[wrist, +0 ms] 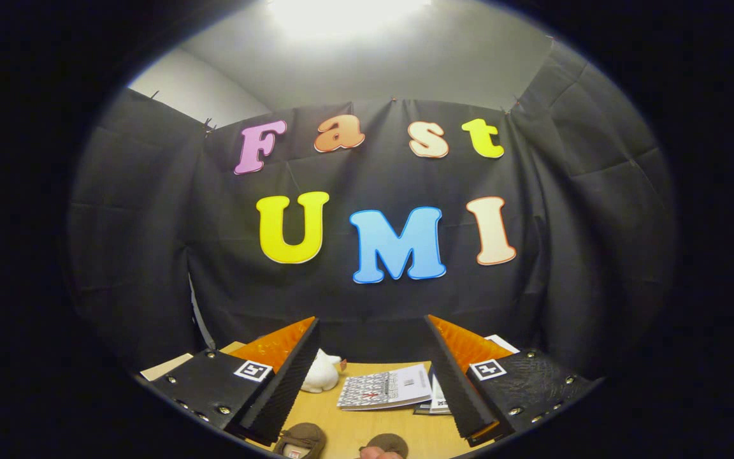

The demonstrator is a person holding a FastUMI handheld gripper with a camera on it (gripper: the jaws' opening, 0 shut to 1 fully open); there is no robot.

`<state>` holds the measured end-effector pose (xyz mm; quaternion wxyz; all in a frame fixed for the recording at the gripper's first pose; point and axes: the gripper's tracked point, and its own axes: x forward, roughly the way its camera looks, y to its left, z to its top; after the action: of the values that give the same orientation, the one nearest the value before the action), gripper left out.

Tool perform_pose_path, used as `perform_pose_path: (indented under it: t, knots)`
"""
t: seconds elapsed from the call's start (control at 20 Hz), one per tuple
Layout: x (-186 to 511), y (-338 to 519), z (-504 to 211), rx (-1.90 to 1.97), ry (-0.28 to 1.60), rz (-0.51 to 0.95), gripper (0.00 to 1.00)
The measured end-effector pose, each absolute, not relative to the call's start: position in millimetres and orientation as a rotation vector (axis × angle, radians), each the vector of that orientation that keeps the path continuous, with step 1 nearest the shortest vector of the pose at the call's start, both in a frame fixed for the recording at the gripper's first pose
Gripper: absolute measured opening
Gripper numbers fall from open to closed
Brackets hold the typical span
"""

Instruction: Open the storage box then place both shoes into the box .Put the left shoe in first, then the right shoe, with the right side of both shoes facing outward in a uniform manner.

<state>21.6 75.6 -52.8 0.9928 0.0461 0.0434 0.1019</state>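
Gripper view | hand-held gripper [370, 376] wide, holding nothing | two brown shoes [301, 440] [387, 444] | one booklet [384, 387]

Matt wooden table [367, 430], suede-like brown shoes [303, 438], ribbed black jaws.

A white toy figure [320, 374] stands beside a stack of booklets [385, 389] on the wooden table [348, 430].

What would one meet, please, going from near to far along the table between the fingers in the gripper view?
Open gripper, holding nothing → two brown shoes lying nearest → booklet and white figurine on the table → black cloth wall.
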Motion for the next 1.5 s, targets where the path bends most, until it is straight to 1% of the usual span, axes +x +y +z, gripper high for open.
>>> perform_pose_path:
  t: [0.15, 0.35, 0.7, 0.75, 1.1, 1.5]
  knots:
    - [18, 123, -71, 0.152, 0.120, 0.352, 0.97]
    - [13, 172, -99, 0.196, 0.191, 0.479, 0.97]
    - [5, 249, -163, 0.430, 0.434, 0.686, 0.97]
    - [2, 258, -172, 0.462, 0.474, 0.714, 0.95]
    - [-22, 312, -244, 0.644, 0.791, 0.833, 0.95]
    - [-56, 354, -310, 0.771, 1.085, 0.876, 0.95]
